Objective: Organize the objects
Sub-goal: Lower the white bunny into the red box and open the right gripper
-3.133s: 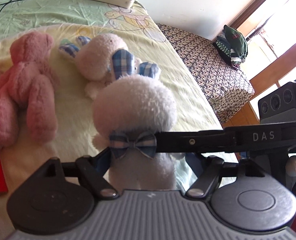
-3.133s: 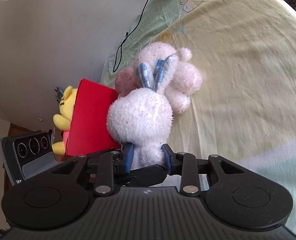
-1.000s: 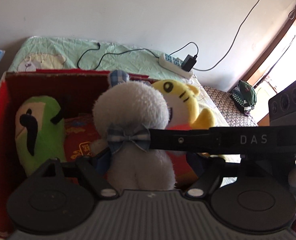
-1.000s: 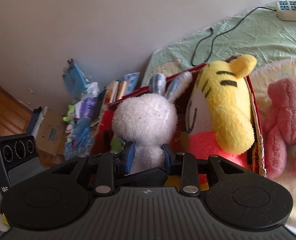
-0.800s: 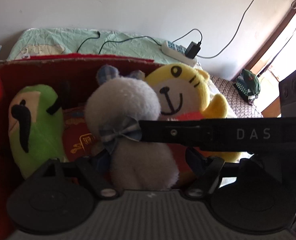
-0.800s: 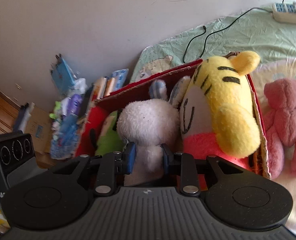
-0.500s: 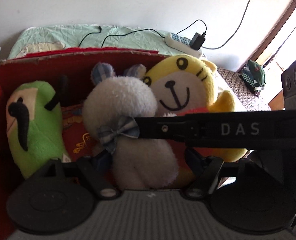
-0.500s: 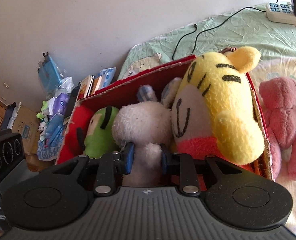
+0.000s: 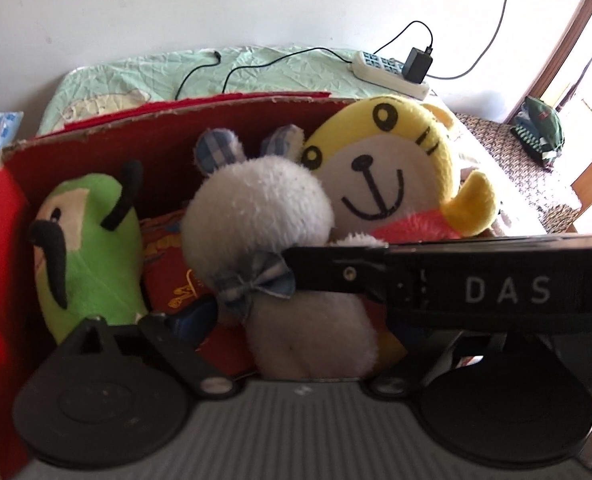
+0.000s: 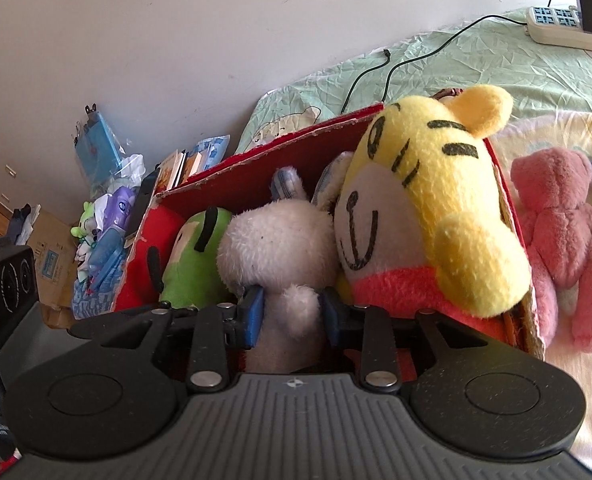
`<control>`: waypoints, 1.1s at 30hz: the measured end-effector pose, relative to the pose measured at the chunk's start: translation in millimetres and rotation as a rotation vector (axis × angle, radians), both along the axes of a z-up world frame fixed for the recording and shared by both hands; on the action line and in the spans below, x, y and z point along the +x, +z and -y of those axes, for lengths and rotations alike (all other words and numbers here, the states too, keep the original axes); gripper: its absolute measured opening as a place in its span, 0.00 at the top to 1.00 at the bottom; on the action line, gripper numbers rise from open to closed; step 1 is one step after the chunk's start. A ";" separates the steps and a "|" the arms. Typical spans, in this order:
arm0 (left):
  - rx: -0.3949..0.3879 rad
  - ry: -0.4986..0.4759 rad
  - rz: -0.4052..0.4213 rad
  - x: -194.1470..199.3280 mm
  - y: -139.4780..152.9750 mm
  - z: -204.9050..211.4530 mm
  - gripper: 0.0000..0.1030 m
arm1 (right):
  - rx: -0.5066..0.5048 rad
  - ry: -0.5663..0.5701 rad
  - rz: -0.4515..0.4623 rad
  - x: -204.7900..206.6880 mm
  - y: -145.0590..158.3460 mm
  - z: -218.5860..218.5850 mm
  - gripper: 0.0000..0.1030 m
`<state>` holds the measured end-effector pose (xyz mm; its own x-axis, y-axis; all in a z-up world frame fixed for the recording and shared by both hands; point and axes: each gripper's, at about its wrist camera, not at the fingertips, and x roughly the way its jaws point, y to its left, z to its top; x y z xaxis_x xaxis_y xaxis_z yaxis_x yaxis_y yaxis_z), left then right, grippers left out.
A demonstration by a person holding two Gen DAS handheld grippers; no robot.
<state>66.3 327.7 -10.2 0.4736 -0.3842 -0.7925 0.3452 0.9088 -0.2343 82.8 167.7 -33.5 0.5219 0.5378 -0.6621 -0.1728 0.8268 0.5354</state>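
Note:
A white plush bunny (image 9: 256, 208) with checked ears and a blue bow sits in the red cardboard box (image 9: 216, 108), between a green plush (image 9: 88, 248) and a yellow tiger plush (image 9: 384, 168). My right gripper (image 10: 292, 312) is shut on the bunny (image 10: 272, 248), its blue pads pinching the body just below the head. One of its black fingers (image 9: 376, 276) crosses the left wrist view and ends at the bow. My left gripper (image 9: 296, 320) is spread wide, with the bunny's body between its fingers; its right finger is hidden behind that black finger.
The box (image 10: 276, 152) stands on a bed. A pink bear (image 10: 564, 232) lies right of it on the yellow sheet. A power strip (image 10: 564, 28) with cables lies at the bed's far end. Clutter (image 10: 104, 208) is piled on the floor to the left.
The bunny was carried from the bed over to the red box and lowered in between the green plush and the tiger. It now leans slightly right between the left fingers.

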 end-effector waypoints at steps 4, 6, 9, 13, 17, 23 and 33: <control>0.011 -0.002 -0.019 0.6 -2.7 2.0 0.10 | 0.026 -0.020 -0.009 -2.4 0.6 5.8 0.68; 0.019 0.002 -0.017 -0.2 -1.9 2.3 0.10 | 0.028 -0.027 -0.010 -3.9 0.8 7.0 0.68; 0.036 0.008 -0.012 -1.3 -0.8 4.3 0.09 | 0.025 -0.035 -0.006 -6.5 1.3 6.6 0.68; 0.065 0.019 -0.011 -3.6 0.0 6.8 0.09 | 0.022 -0.046 -0.001 -8.7 1.9 7.7 0.68; 0.075 0.036 -0.016 -5.2 2.0 5.7 0.09 | 0.028 -0.059 0.004 -11.2 2.7 11.5 0.69; 0.085 0.053 -0.012 -9.5 6.3 6.1 0.09 | 0.029 -0.069 0.018 -16.5 4.5 15.7 0.69; 0.118 0.086 0.014 -21.4 16.7 8.3 0.09 | 0.039 -0.088 0.051 -28.5 10.4 25.6 0.68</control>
<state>44.9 319.4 6.4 0.5122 -0.2466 -0.8227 0.2676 0.9560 -0.1200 54.3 142.1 -23.1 0.6003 0.5137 -0.6130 -0.1285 0.8184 0.5601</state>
